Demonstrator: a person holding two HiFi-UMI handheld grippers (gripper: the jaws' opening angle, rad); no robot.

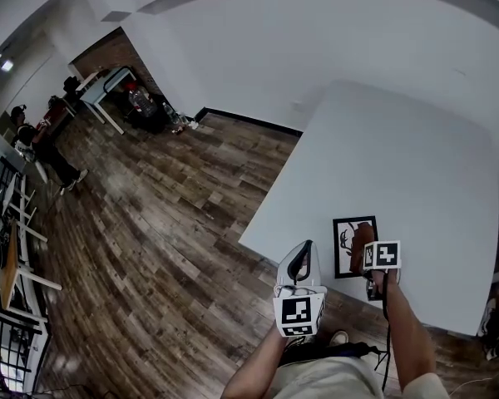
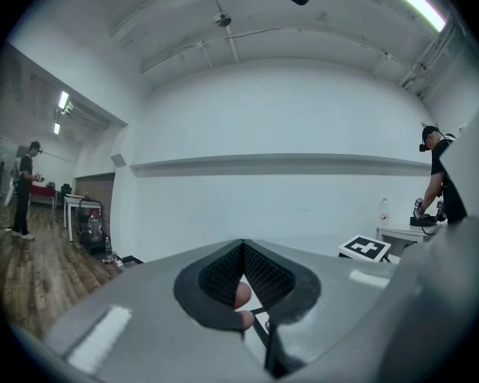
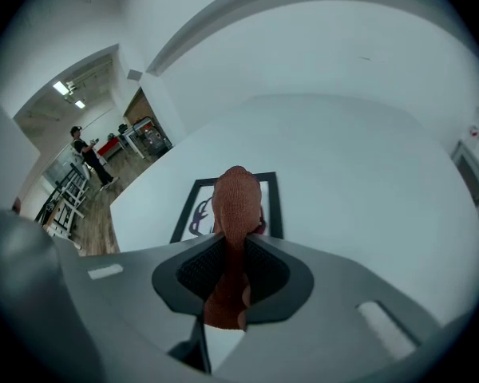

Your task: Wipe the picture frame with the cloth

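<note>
In the head view, a white bench (image 1: 399, 156) stands over a wood floor (image 1: 166, 223). The picture frame (image 1: 344, 246) lies flat near the bench's near edge, black-bordered with a dark figure on white. The right gripper (image 1: 371, 260) reaches in from the near side, and a rust-red cloth (image 1: 362, 238) runs out from its jaws and covers the right part of the frame. The left gripper (image 1: 303, 256) is to the left of the frame, off the bench edge and above the floor, well apart from both frame and cloth.

In the left gripper view, the left gripper (image 2: 242, 274) has its jaws closed together with no cloth or frame between them. It points level across the room toward a white wall. The marker cube of the right gripper (image 2: 365, 248) shows to the right.

In the right gripper view, the right gripper (image 3: 235, 270) has its jaws clamped on the cloth (image 3: 235, 206). The cloth passes between the pads and sticks out beyond the tips as a rounded wad. That wad sits over the middle of the picture frame (image 3: 196, 214), just ahead of the jaws. Whether it presses on the glass cannot be told.
</note>
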